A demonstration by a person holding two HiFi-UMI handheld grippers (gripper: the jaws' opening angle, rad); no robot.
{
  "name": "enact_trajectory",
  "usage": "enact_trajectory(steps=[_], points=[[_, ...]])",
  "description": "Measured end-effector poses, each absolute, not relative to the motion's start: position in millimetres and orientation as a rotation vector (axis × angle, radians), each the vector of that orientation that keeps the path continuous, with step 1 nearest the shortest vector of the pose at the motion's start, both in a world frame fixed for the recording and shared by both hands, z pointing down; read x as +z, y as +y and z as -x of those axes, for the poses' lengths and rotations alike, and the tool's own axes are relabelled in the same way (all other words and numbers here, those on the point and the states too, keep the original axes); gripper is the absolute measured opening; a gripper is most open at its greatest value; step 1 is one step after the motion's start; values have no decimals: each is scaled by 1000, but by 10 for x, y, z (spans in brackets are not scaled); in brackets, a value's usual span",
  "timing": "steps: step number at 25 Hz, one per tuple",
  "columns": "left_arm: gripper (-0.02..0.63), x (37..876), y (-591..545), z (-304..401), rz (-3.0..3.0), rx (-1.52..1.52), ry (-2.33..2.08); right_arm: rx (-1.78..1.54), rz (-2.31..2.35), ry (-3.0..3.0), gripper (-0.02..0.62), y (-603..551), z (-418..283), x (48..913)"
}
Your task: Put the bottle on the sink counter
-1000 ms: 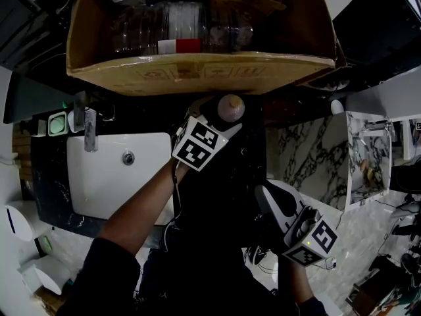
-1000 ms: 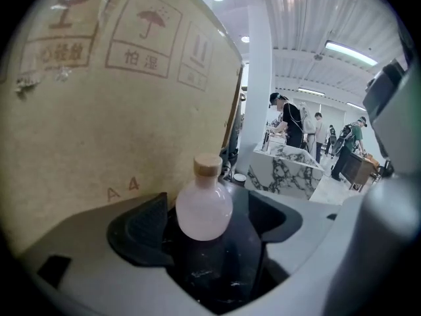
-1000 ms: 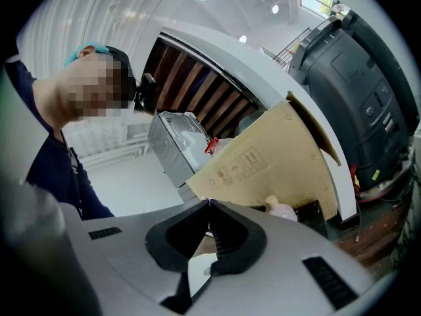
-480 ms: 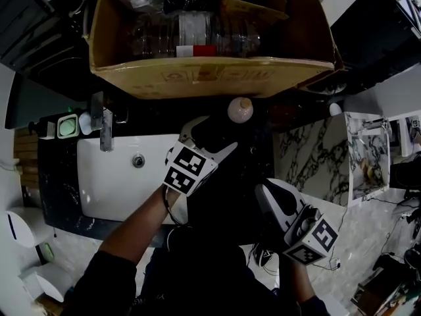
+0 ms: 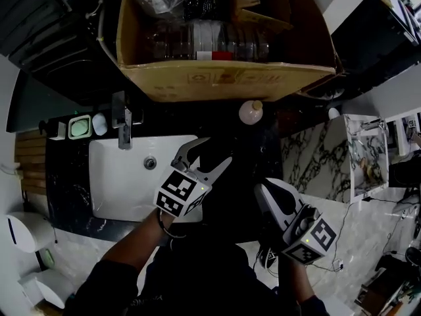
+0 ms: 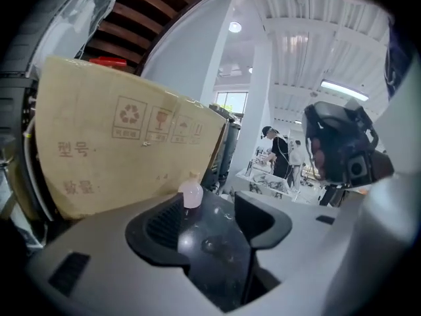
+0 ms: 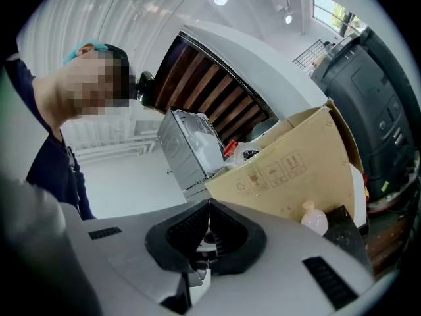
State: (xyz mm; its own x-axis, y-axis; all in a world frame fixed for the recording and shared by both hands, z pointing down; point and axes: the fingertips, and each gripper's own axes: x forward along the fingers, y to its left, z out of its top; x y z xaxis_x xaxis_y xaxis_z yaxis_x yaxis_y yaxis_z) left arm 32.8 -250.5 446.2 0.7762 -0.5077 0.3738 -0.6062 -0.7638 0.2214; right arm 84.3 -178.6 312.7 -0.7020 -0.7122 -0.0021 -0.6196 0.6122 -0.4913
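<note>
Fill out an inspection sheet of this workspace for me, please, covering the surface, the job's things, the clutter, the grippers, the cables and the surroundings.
Surface: black marble sink counter with a white sink set into it.
Job's things: bottle stands upright on the counter to the right of the sink, touched by neither gripper.
Clutter: cardboard box of clear bottles behind the bottle; faucet; green soap dish.
Grippers: left gripper jaws closing, nothing between them, the bottle beyond; right gripper shut and empty.
Cables: thin cable looped near the left gripper's handle.
Surroundings: marbled panel; people at a far bench.
</note>
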Motion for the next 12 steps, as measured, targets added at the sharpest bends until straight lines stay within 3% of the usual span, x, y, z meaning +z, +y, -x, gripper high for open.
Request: enact_trajectory(steps=[12], points=[[126,4126,-2081,183,-2674,307,-826,-649,1111,2644,26,-1598,-389,2974]])
